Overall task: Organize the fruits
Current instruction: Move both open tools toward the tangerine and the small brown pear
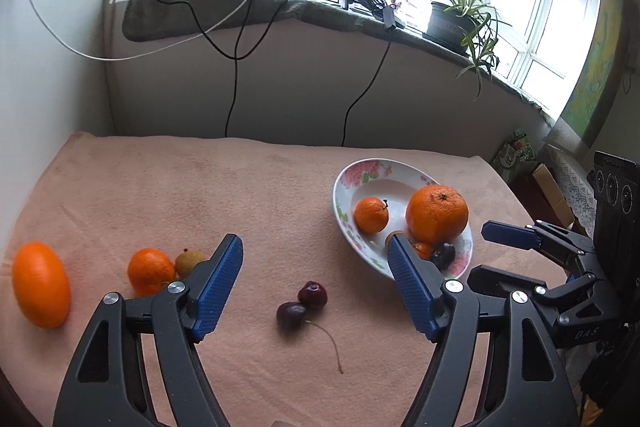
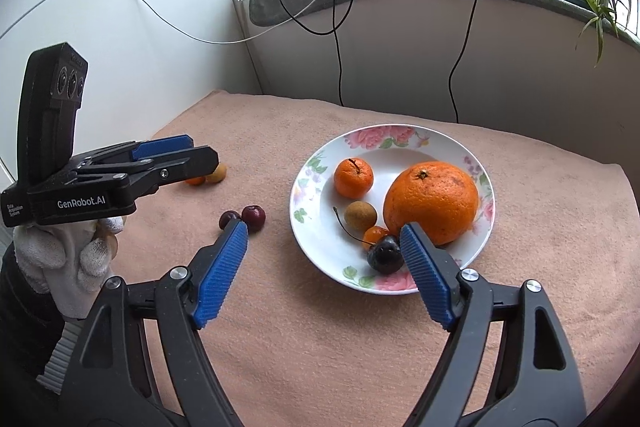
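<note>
Fruits split two ways. Plate (image 2: 400, 143) holds big orange (image 2: 434, 201), mandarin (image 2: 353, 177), longan (image 2: 361, 215), a small orange fruit (image 2: 375, 235) and a dark cherry (image 2: 385, 254) at the plate's 6 o'clock rim. Loose on the cloth (image 1: 200, 187): cherry pair (image 1: 302, 303) at 6 o'clock in the left view, second mandarin (image 1: 150, 271) with a second longan (image 1: 189, 262) touching it at 8 o'clock, oval orange (image 1: 40, 285) at the 9 o'clock edge.

Handling, as judgement: cherries light, smooth, soft, will bruise or squirt out, so pinch gently across the body, not the stem. Pair looks touching; may come up together or split. Mandarin soft-skinned, grip across its widest part. Oval orange heavier and firm, take it across the short axis. Longan small, hard shell, rolls easily. Plate is ceramic, so set fruit down, no dropping.

Left gripper (image 1: 316, 277): jaws spread wide, nothing between the pads, hanging above the cloth with the cherry pair just under the gap; no contact visible. A gloved hand (image 2: 68, 255) carries it.

Right gripper (image 2: 324, 261): also spread wide, empty, over the plate's near rim. Its right pad sits just beside the dark cherry and in front of the big orange; cannot tell if it touches either.
</note>
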A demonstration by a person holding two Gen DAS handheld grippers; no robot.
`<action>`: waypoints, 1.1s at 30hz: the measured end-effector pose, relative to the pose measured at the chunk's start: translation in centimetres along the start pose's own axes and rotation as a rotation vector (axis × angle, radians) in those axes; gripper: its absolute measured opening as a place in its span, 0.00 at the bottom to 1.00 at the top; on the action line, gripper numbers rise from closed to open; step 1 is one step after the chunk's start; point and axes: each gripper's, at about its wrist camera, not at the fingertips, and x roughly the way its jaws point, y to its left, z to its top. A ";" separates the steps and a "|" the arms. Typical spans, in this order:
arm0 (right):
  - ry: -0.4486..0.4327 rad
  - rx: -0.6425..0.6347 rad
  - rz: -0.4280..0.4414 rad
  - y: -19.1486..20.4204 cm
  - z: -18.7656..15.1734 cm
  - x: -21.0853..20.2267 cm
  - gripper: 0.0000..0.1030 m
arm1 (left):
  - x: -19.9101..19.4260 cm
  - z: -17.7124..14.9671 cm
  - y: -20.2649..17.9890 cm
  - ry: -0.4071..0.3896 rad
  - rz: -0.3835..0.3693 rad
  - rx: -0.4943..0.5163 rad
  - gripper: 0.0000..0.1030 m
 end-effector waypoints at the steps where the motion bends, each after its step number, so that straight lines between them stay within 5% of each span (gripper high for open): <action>1: -0.003 0.001 0.006 0.2 0.1 0.0 0.83 | -0.4 -0.2 0.5 -0.003 0.007 -0.007 0.73; 3: -0.011 -0.001 0.018 0.6 0.4 0.0 0.89 | -1.3 -0.6 1.6 -0.009 0.032 -0.019 0.73; 18: 0.051 -0.021 0.142 4.6 3.3 3.7 0.89 | -5.5 -4.2 8.8 -0.031 0.189 -0.129 0.73; 33: 0.157 -0.199 0.191 9.0 6.0 10.2 0.89 | -3.4 -4.4 9.4 -0.007 0.136 -0.066 0.71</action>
